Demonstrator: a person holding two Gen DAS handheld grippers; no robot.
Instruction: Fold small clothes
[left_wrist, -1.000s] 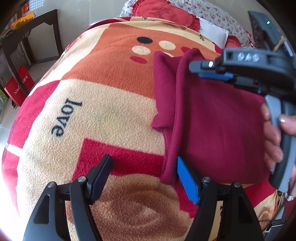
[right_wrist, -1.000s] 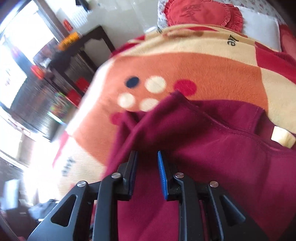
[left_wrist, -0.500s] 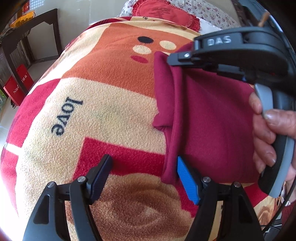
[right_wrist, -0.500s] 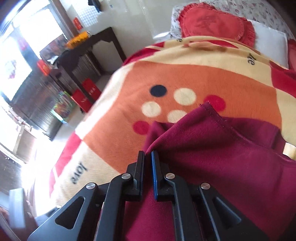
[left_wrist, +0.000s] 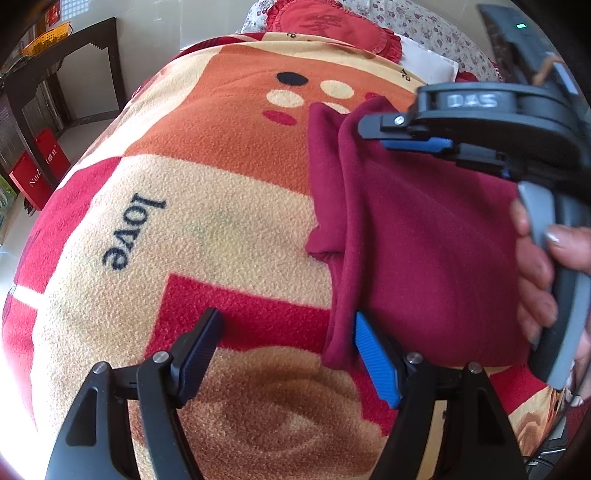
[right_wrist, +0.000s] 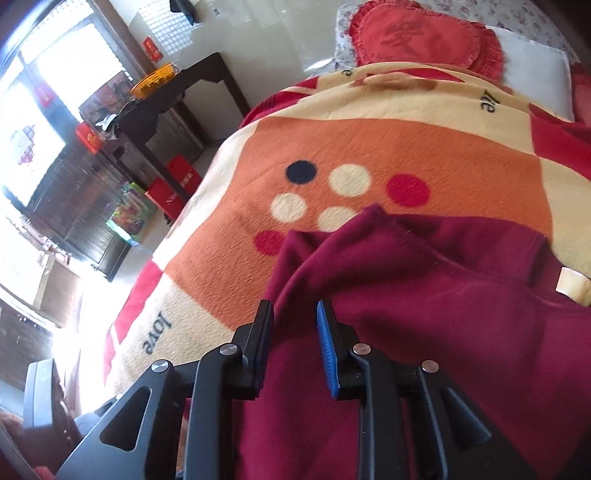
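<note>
left claw (left_wrist: 284, 360) spread wide, right claw (right_wrist: 294, 338) parted

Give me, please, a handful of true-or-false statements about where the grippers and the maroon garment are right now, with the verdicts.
1. The left gripper is open. True.
2. The maroon fleece garment lies on a patterned fleece blanket. True.
3. The right gripper is clamped tight on the garment. False: its jaws stand apart, with maroon cloth showing in the gap between them.
4. The blanket bears the word "love". True.
5. The garment is spread out flat in a single layer. False: its left side is doubled over into a fold.
6. The heart-shaped cushion rests on top of the garment. False: it sits at the far end of the bed, beyond the blanket.
</note>
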